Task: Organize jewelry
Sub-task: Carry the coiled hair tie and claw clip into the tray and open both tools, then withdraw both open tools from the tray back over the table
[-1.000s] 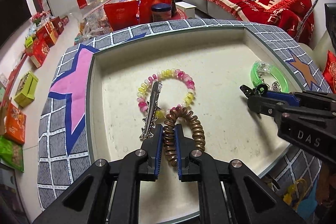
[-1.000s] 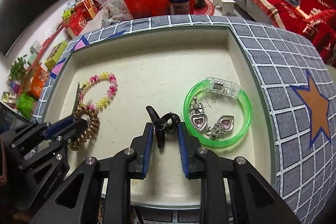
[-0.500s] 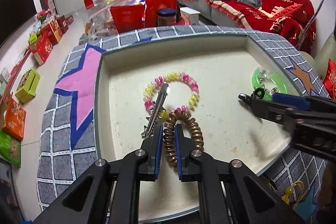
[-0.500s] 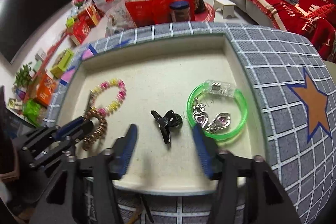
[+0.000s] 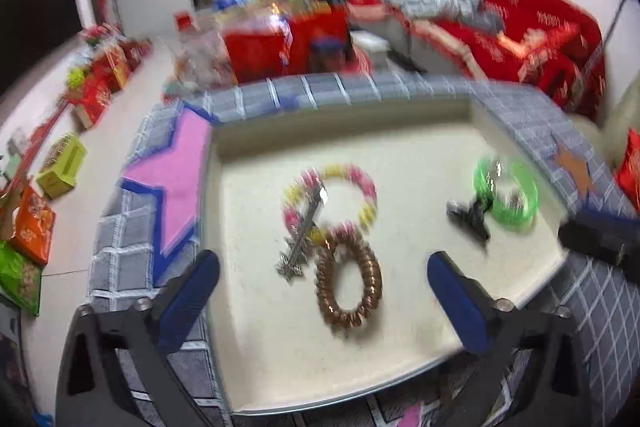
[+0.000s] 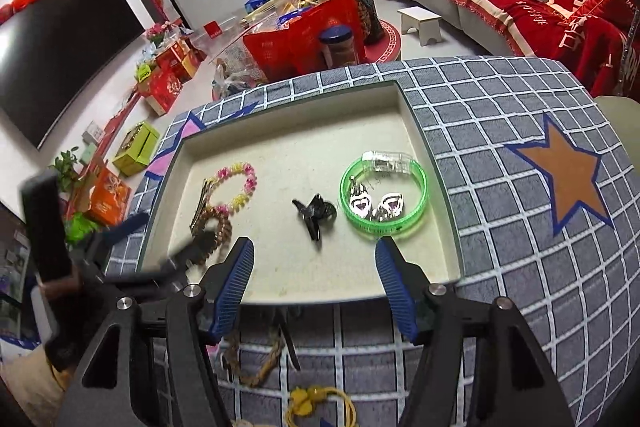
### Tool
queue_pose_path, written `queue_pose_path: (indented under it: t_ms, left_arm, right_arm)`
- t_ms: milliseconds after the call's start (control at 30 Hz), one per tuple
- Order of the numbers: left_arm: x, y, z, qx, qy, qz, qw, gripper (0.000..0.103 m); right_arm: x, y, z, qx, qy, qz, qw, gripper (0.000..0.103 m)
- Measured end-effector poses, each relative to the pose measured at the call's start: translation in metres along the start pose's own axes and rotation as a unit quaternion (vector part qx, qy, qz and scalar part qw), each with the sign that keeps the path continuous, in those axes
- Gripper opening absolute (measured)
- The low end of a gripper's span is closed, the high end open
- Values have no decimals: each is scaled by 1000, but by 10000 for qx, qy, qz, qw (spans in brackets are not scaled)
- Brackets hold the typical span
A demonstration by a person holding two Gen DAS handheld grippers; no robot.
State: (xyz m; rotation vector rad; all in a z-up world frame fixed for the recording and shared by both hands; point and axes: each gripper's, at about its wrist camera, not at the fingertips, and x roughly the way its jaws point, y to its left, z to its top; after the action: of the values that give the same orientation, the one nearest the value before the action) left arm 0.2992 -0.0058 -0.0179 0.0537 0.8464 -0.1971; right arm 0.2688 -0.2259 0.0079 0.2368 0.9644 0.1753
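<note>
Jaws of my left gripper (image 5: 323,301) just sprang wide, releasing the brown spiral hair tie (image 5: 348,281) inside the cream rectangular tray (image 6: 416,131); my right gripper (image 6: 314,281) hangs open over the tray's near edge.

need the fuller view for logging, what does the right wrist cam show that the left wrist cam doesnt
Only the right wrist view: the heart earrings sharp inside the green bangle, and a yellow cord on the cloth below the tray.
Only the left wrist view: the full brown coil tie.
Both: the tray, bead bracelet, silver clip, black claw clip, and open, empty jaws on the left gripper and right gripper, both having just opened.
</note>
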Motion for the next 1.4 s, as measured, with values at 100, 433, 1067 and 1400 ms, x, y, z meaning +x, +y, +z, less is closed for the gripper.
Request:
queue_pose_path:
  t_ms: [100, 433, 1067, 1400]
  left_arm:
    - [-4, -3, 5, 28, 38, -62, 10000, 103]
    - [-38, -6, -12, 214, -137, 29, 9997, 103]
    - [-79, -11, -83, -205, 531, -726, 9957, 103]
    - [-81, -17, -113, -199, 821, -720, 9938, 103]
  right_arm:
    - [-4, 0, -6, -34, 35, -60, 10000, 67]
    - [-22, -9, -33, 140, 104, -82, 9998, 78]
    - [-45, -35, -89, 490, 281, -126, 9983, 89]
    - [-49, -41, -110, 518, 356, -117, 9980, 103]
